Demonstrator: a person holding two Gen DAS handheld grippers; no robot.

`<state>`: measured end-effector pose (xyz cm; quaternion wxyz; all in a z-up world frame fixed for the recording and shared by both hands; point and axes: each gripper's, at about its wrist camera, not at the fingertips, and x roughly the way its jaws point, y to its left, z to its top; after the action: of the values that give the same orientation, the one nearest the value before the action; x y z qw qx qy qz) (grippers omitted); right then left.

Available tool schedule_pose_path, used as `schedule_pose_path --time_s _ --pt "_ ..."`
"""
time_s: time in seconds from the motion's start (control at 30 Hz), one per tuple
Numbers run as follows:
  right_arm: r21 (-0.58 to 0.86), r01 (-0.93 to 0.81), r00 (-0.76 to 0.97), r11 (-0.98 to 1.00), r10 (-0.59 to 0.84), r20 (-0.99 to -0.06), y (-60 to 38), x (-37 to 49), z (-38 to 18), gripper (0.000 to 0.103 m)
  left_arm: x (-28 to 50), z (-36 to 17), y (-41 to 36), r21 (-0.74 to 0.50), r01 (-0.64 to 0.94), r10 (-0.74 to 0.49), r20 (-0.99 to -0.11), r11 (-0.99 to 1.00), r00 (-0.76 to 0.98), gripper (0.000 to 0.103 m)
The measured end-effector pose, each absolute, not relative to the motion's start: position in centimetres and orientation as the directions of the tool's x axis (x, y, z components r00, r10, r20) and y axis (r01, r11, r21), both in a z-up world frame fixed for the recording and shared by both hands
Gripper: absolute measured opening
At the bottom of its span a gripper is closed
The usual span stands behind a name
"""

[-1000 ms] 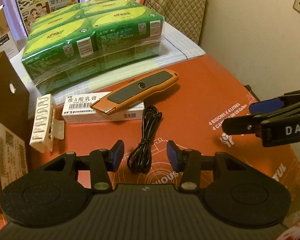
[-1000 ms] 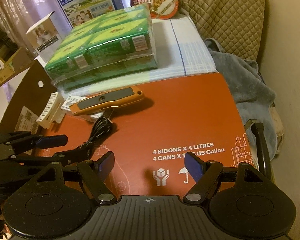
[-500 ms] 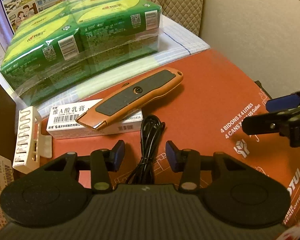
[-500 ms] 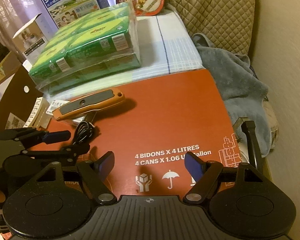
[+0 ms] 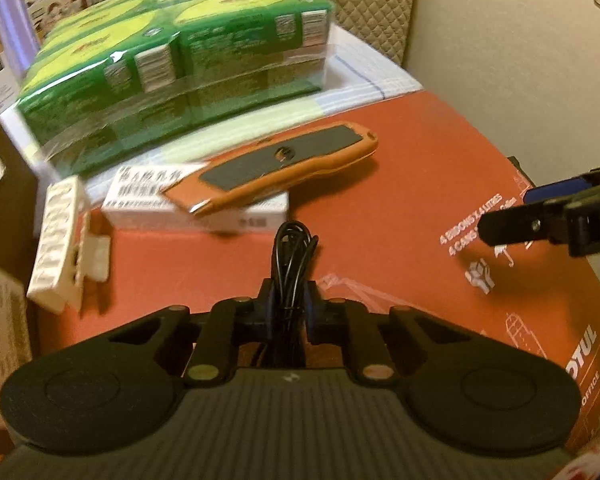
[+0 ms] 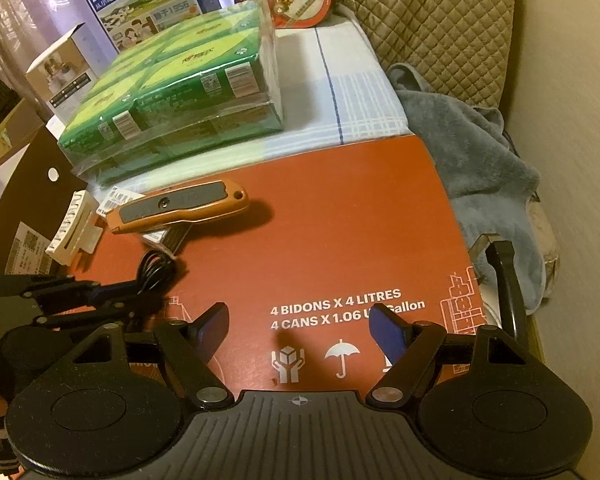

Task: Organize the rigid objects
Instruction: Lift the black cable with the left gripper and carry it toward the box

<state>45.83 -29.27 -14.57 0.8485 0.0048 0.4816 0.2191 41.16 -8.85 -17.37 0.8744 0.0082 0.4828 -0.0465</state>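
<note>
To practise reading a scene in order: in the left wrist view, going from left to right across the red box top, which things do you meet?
White clip → white carton → orange utility knife → right gripper; the black cable, shut in the left gripper, overlaps, so left out.

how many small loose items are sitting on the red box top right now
4: a coiled black cable pinched in the left gripper, an orange utility knife lying across a white ointment box, and a white clip at the left edge. None seems hidden.
</note>
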Motion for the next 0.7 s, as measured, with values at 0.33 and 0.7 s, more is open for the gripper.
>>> schedule_pose_path --time_s 0.33,0.7 --pt "0.224 -0.437 0.414 0.871 0.416 -0.809 -27.3 45.0 -14.4 0.074 35.0 -16.2 -5.3 -0.033 -0.041 -0.007 -0.856 0.999 0.518 0.011" --pt "0.236 -0.599 0.338 0.765 0.509 -0.792 -20.3 43.1 -14.6 0.074 27.4 -15.1 -0.5 -0.023 -0.266 0.117 -0.86 0.964 0.498 0.011"
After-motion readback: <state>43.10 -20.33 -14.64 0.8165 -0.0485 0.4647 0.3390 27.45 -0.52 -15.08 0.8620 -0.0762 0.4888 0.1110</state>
